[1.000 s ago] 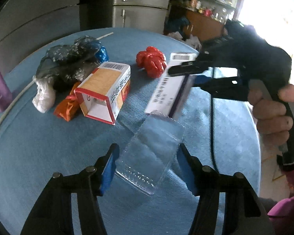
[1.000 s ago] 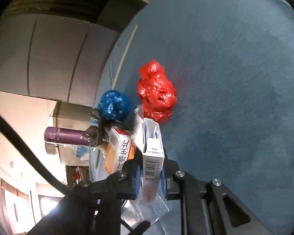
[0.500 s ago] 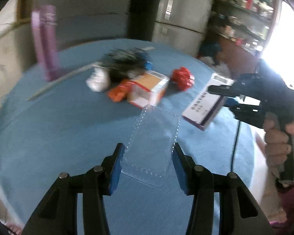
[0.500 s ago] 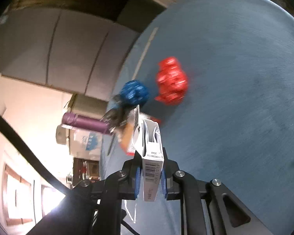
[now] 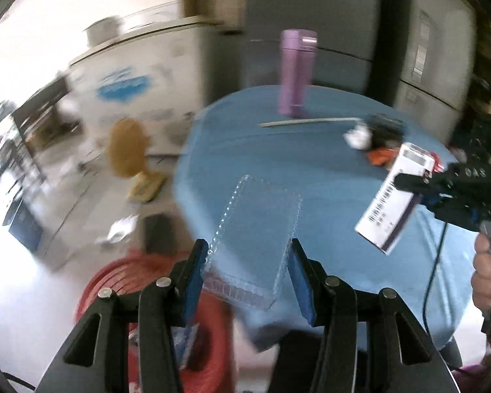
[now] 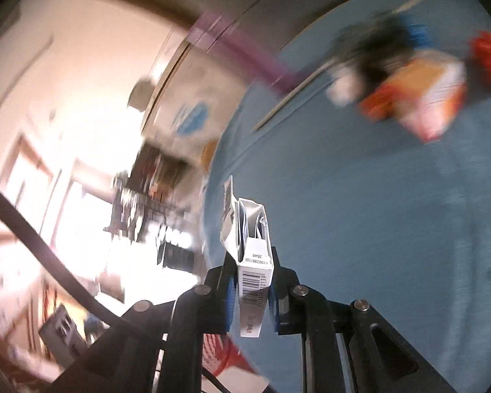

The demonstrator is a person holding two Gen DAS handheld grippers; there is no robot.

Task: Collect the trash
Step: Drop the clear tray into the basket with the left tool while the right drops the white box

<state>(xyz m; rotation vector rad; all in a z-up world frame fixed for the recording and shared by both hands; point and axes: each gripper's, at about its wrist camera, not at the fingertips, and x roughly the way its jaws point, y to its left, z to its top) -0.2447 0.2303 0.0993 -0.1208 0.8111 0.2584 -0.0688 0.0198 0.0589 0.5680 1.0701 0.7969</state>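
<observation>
- The clear plastic tray [image 5: 255,239] is clamped between the blue pads [image 5: 193,281] of the left gripper [image 5: 247,281]; it is held in the air over the near edge of the blue table [image 5: 327,170], its far end tilted up
- The white carton [image 6: 253,278] with a barcode sits pinched edge-on in the right gripper [image 6: 250,291], jaws closed on its two broad faces; its open flap end points away from the camera; in the left wrist view the same carton [image 5: 396,196] hangs above the table's right side
- Further out on the table lie a blurred heap of wrappers [image 5: 376,134], an orange-and-white box [image 6: 432,98] and a red crumpled bag [image 6: 489,59], all close together; a pale stick [image 5: 307,121] lies beside them
- A purple bottle [image 5: 294,72] stands upright at the far edge
</observation>
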